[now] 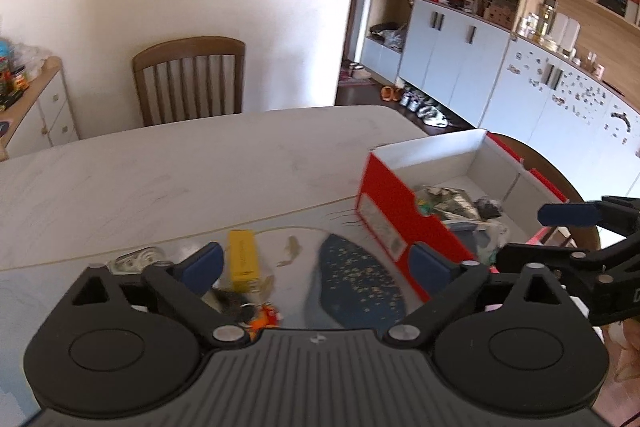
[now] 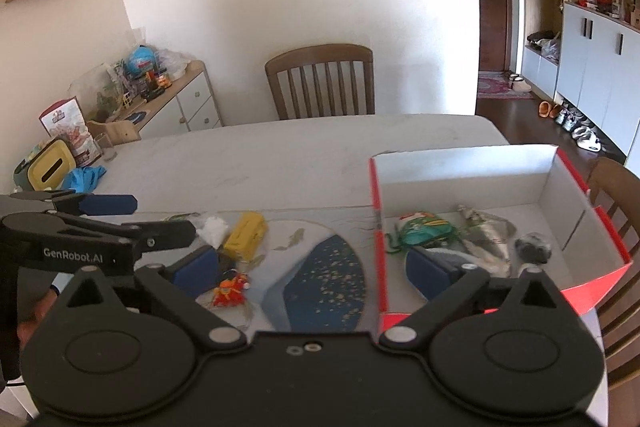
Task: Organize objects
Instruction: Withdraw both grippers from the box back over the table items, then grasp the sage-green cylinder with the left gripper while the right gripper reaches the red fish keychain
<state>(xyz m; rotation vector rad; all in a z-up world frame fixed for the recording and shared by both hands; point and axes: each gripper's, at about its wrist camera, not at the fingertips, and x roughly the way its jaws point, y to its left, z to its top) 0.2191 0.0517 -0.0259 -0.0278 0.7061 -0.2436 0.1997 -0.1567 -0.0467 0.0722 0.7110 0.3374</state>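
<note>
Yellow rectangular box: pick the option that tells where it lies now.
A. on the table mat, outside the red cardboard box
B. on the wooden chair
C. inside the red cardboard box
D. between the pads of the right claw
A: in the right wrist view the yellow rectangular box lies on the table mat, left of the red cardboard box, with neither claw gripping it.

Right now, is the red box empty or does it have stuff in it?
Not empty. The box holds a green packet, a silvery wrapper and a grey lump.
</note>
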